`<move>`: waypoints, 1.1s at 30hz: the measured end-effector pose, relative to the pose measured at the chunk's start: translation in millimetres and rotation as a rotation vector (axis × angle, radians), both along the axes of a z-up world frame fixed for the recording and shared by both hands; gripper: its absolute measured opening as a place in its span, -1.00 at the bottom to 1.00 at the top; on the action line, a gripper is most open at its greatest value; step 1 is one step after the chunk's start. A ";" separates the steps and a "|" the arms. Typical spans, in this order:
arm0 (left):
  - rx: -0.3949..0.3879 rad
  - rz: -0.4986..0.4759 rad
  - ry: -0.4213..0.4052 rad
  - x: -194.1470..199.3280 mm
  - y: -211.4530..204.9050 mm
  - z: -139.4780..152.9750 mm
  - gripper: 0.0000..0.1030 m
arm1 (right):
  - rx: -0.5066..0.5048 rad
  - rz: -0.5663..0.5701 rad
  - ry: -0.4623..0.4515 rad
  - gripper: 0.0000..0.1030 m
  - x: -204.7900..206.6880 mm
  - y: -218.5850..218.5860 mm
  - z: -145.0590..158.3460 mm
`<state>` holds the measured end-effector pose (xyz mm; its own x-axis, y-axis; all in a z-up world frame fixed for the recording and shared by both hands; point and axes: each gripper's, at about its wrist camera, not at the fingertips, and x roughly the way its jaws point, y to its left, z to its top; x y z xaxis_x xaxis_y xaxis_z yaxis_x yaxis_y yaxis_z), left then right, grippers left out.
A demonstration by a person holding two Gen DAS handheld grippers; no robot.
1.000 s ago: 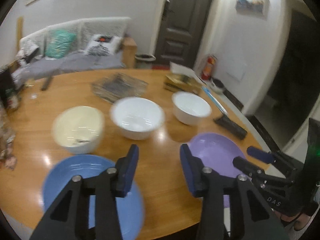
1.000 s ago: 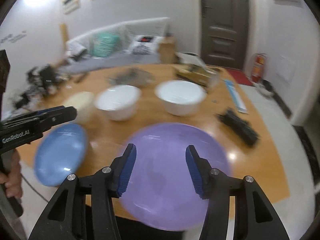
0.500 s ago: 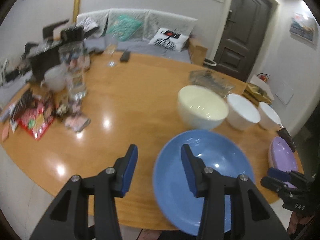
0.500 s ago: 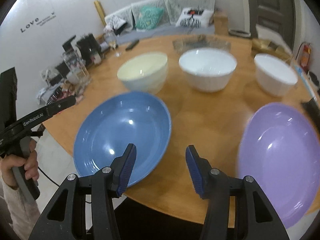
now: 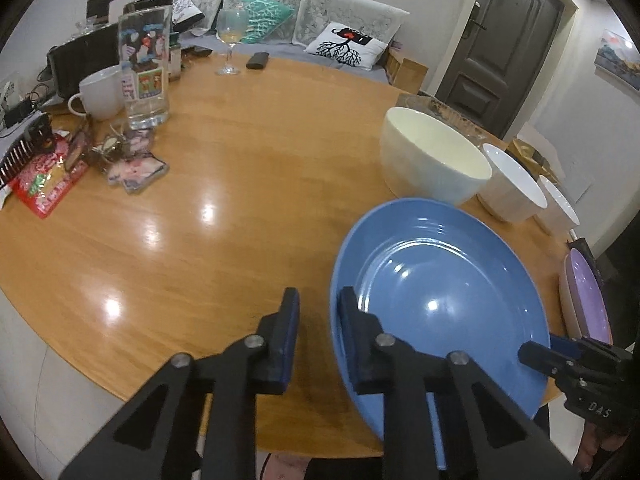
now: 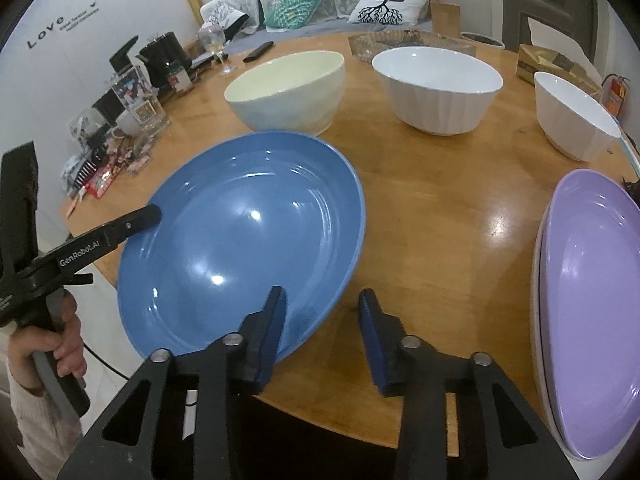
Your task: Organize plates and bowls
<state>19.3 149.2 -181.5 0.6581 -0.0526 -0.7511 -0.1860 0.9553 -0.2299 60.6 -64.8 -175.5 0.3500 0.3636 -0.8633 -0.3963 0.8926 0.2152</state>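
A blue plate (image 5: 440, 300) (image 6: 248, 240) lies near the front edge of the round wooden table (image 5: 220, 200). My left gripper (image 5: 318, 320) is open, its jaws either side of the plate's left rim. My right gripper (image 6: 322, 320) is open, its jaws either side of the plate's right rim. A purple plate (image 6: 596, 300) (image 5: 586, 296) lies to the right on a white plate. Behind stand a cream bowl (image 6: 288, 88) (image 5: 432, 160) and two white bowls (image 6: 438, 84) (image 6: 576, 120).
At the table's left are a tall glass (image 5: 145, 68), a white mug (image 5: 98, 94), snack packets (image 5: 44, 184), a wine glass (image 5: 231, 36) and a black kettle (image 6: 166, 58). A gold box (image 6: 548, 64) sits at the far right. A sofa (image 5: 300, 28) stands beyond.
Both grippers swung left from the purple plate to the blue plate and closed in on its rim from opposite sides. The left jaws have narrowed somewhat.
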 end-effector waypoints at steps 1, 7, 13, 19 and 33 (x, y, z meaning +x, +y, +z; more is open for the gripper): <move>0.003 -0.002 -0.001 0.3 -1.5 -0.2 -0.74 | 0.005 0.000 0.001 -0.47 0.3 0.2 -0.4; 0.027 -0.018 0.010 5.1 -11.9 -0.4 -0.85 | -0.007 0.014 -0.018 -0.63 -1.9 4.4 1.2; 0.018 -0.026 0.023 3.6 -16.5 0.9 -0.85 | -0.016 0.016 -0.017 -0.63 -3.6 0.5 2.0; 0.011 -0.047 0.022 0.0 -31.0 9.1 -0.85 | -0.034 0.006 -0.046 -0.63 -8.6 -10.4 9.6; 0.053 -0.163 -0.073 13.9 -99.7 69.8 -0.85 | 0.011 -0.118 -0.156 -0.63 -16.6 -81.1 52.1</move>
<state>33.2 49.5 -111.6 0.6971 -0.1245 -0.7061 -0.0125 0.9826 -0.1856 44.0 -145.8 -123.5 0.5200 0.3209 -0.7916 -0.3179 0.9329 0.1694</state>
